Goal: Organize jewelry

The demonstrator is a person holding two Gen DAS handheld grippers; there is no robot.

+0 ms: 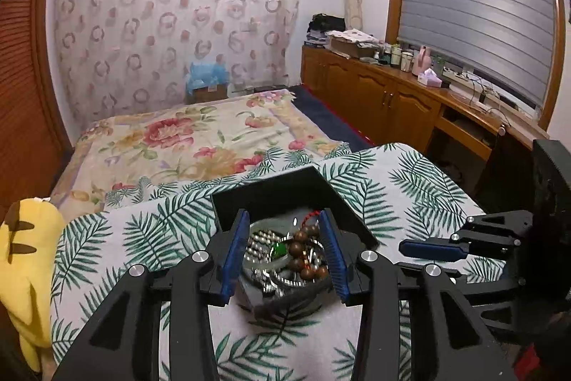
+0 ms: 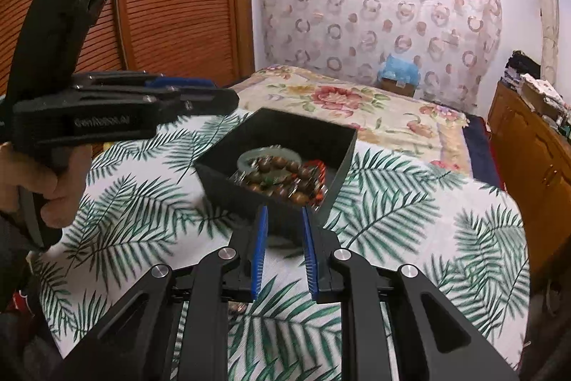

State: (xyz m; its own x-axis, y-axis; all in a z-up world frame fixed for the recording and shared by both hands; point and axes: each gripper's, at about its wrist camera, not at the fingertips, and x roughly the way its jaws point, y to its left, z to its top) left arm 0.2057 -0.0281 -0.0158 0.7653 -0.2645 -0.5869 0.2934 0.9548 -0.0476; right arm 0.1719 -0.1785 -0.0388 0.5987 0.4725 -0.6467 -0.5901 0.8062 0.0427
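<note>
A leaf-print cloth (image 2: pixel 410 220) covered the table, and on it sat a black box (image 2: pixel 332 145), open-topped. Inside lay the jewelry — a brown bead bracelet (image 2: pixel 282 174) over a pale green bangle (image 2: pixel 246 159). The left gripper (image 1: pixel 291 256) hovered above the box, jaws parted around nothing. The right gripper (image 2: pixel 283 252) stood just before the box's near corner — jaws apart, empty.

White lettering on the left gripper (image 2: pixel 214 97) is too blurred to read.
</note>
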